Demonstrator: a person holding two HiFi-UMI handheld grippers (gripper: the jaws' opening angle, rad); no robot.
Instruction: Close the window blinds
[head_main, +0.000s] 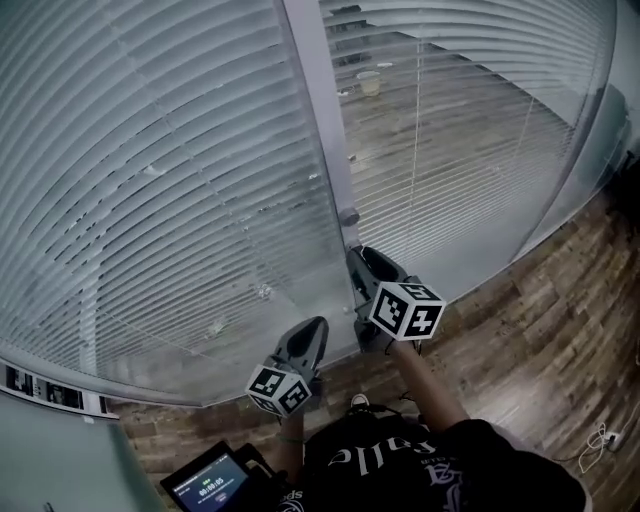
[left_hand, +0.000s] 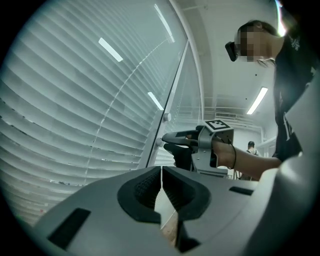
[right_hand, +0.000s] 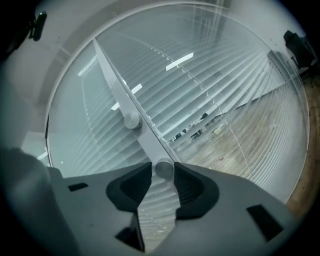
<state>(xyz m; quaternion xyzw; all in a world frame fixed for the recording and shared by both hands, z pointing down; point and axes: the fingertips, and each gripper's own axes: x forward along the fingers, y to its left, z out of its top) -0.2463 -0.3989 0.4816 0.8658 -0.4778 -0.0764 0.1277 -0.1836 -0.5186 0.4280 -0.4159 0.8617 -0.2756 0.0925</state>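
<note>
Wood-plank floor (head_main: 560, 330) borders pale slatted blinds (head_main: 150, 150) split by a post (head_main: 315, 120).

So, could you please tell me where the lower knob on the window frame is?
The lower knob sits mid-picture in the right gripper view, on the frame post, inside the open right tool, below the upper knob.

left gripper (left_hand: 161, 172): pale grey moulded shell, with black ribbed pads (left_hand: 144, 190) set in curved hollows.
right gripper (right_hand: 161, 172): the same grey shell and black pads (a twin of the other).
marker cubes: white faces with black square patterns; left cube (head_main: 278, 388), right cube (head_main: 407, 309).
shirt (head_main: 400, 462): black, short-sleeved, pale lettering across it.
wrist band (left_hand: 233, 155): thin and dark, on the right wrist.
head camera (left_hand: 230, 50): small black box.
</note>
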